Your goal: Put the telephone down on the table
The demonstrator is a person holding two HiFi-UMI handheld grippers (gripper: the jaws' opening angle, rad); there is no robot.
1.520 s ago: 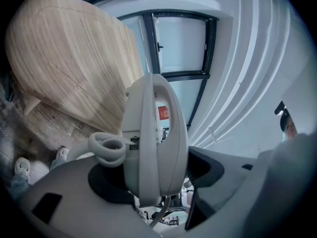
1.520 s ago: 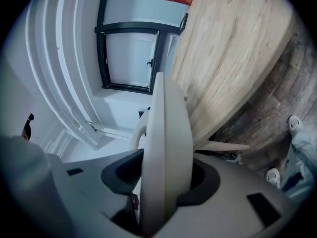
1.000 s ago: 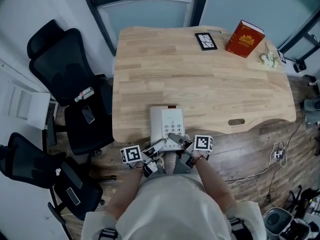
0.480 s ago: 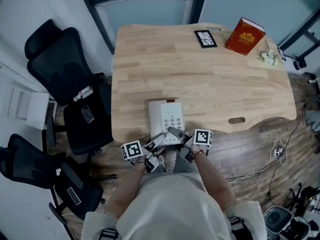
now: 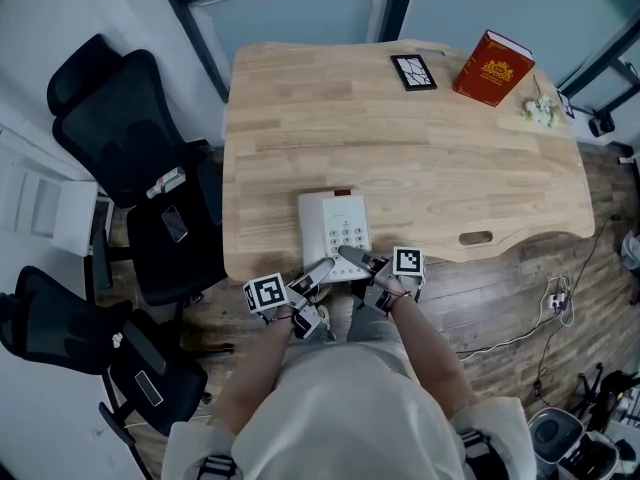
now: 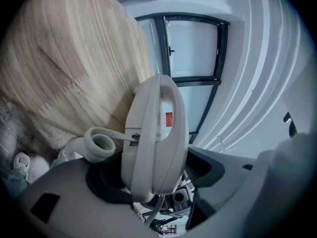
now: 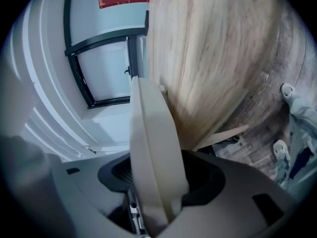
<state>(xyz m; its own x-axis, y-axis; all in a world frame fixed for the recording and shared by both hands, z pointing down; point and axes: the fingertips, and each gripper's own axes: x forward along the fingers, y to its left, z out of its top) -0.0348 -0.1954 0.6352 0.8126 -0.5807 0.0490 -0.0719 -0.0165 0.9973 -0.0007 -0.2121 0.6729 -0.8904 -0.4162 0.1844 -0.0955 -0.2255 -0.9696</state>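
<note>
White telephone [image 5: 335, 230] on table [image 5: 400, 148], right gripper [image 5: 358, 263] jaws opening round it

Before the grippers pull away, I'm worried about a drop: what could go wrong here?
The telephone lies right at the table's near edge; a nudge could tip it off. The right gripper has just been opening with the telephone between its jaws, so the left gripper alone grips. The coiled cord by its jaw may snag.
</note>
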